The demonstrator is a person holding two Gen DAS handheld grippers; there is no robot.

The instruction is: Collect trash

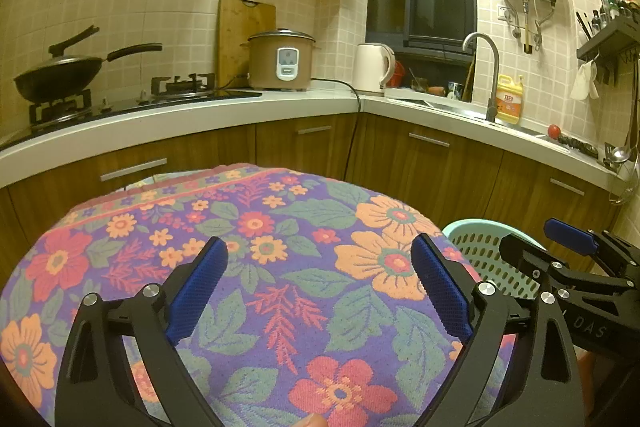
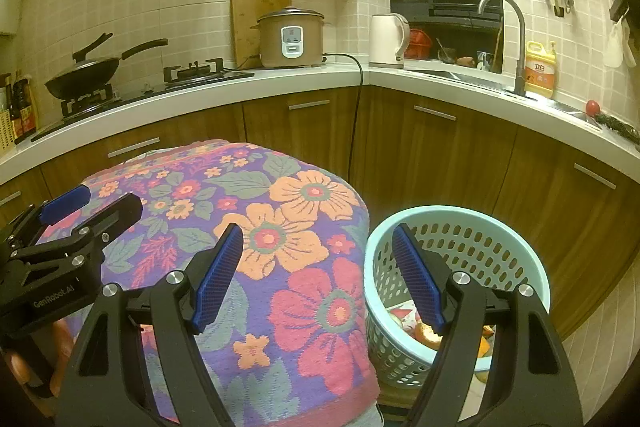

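Observation:
A table under a flowered cloth [image 1: 288,259] [image 2: 256,227] fills the foreground in both views, with no loose trash showing on it. My left gripper [image 1: 320,259] stands open above the cloth, nothing between its blue pads [image 1: 200,287]. My right gripper [image 2: 318,247] hangs open over the table's right edge, also holding nothing. A pale blue perforated basket [image 2: 500,247] [image 1: 476,247] stands on the floor right of the table. Orange peel and scraps [image 2: 426,333] lie in its bottom. Each gripper shows in the other's view: the right gripper [image 1: 568,239], the left gripper [image 2: 68,205].
A white counter [image 1: 240,111] with wooden cupboards wraps around behind the table. On it sit a wok [image 1: 60,75], a gas hob, a rice cooker [image 1: 282,61], a kettle [image 1: 372,67], a sink tap [image 1: 486,67] and a yellow detergent bottle [image 1: 509,99]. A black cord [image 2: 356,115] hangs down.

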